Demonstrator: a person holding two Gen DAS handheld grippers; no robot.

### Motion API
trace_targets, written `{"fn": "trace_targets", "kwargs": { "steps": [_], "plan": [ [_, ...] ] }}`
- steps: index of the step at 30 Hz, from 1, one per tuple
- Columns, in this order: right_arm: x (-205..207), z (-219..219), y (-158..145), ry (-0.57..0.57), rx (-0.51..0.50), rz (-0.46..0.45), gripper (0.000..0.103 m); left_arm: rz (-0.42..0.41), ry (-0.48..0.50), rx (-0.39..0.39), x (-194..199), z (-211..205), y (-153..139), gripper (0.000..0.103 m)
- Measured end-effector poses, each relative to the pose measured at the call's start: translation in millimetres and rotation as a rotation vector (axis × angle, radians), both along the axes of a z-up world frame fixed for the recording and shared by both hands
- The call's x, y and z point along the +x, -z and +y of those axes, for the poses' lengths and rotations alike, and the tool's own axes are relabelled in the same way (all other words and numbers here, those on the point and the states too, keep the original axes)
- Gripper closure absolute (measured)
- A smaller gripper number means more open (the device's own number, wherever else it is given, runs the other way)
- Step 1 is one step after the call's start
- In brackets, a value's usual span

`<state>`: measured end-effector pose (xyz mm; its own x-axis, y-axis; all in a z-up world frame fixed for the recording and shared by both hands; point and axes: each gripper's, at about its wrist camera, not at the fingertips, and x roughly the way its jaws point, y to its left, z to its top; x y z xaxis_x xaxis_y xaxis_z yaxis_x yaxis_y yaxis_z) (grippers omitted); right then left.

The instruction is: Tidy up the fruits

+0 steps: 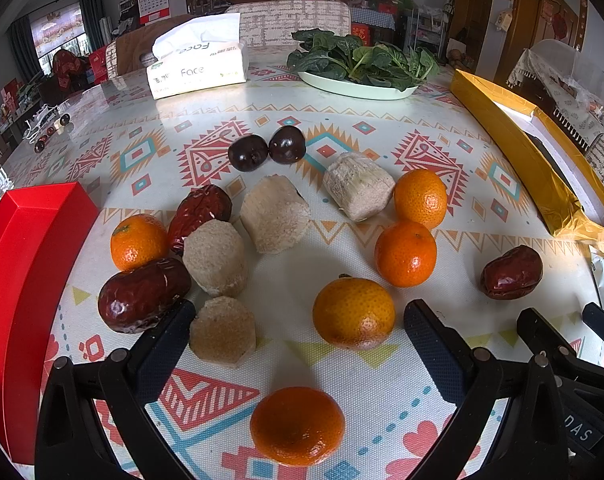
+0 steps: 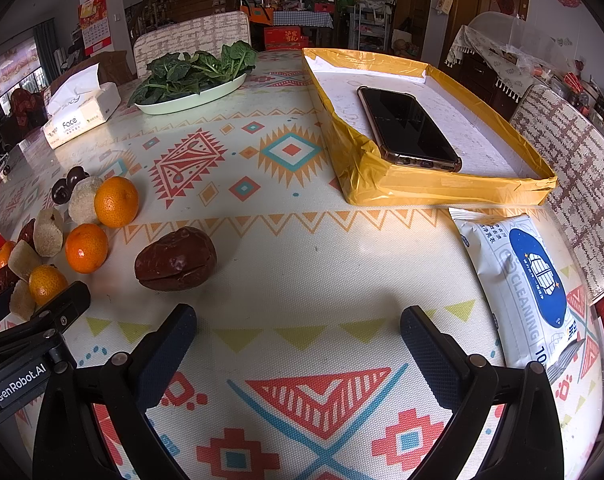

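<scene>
Five oranges (image 1: 405,254), four pale peeled chunks (image 1: 275,220), three red dates (image 1: 144,295) and two dark plums (image 1: 266,150) lie scattered mid-table between a red box (image 1: 26,280) on the left and a yellow tray (image 2: 441,188) on the right. Both the left gripper (image 1: 298,336) and the right gripper (image 2: 298,332) hover with fingers spread apart, holding nothing, an orange lying between the left one's fingers.

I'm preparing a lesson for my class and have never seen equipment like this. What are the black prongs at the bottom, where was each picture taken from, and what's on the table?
The prongs are two hand-held grippers, each carrying a fisheye camera looking along its fingers. Both are open and hold nothing. The left gripper looks over tangerines, red dates, pale cut sugarcane pieces and two dark round fruits, beside a red box. The right gripper faces one date, a yellow tray holding a phone, and a wipes pack.
</scene>
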<state>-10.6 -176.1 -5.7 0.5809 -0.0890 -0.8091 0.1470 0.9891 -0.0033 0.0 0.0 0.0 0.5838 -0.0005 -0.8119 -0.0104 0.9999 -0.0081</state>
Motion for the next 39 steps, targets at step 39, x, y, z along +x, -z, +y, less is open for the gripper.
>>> {"fn": "trace_targets", "kwargs": {
  "steps": [39],
  "plan": [
    [0.3,-0.4,0.5,-0.022,0.009,0.018,0.0,0.053,0.1,0.0,-4.9,-1.6,-1.4,0.0]
  ]
}}
